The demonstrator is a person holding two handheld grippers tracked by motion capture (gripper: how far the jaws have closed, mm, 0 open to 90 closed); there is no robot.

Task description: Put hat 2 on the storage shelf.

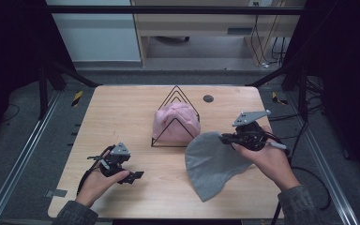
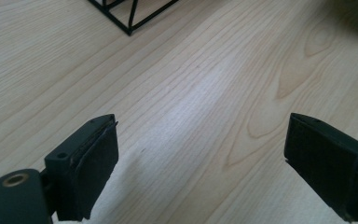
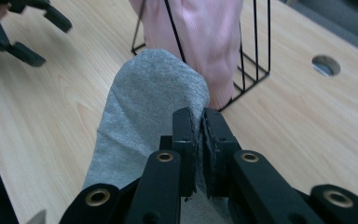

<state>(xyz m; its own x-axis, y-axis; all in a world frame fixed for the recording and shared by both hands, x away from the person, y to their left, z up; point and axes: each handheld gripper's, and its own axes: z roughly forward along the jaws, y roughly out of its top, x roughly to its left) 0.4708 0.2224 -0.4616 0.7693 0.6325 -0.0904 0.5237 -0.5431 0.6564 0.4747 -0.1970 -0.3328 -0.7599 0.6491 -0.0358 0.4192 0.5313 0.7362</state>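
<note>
Pink hat (image 1: 176,123) already hung on the black wire rack (image 1: 175,96) at table (image 1: 122,112) centre, so 1 of 2 hats likely done. Grey hat (image 1: 211,164) pinched at its edge by right gripper (image 1: 225,138), lifted right of the rack, lower part draped on the wood; hanging left to do. Right hand (image 1: 267,161) raised, jaws aimed left. Left gripper (image 1: 133,176) low at near left, jaws wide, empty.
</note>
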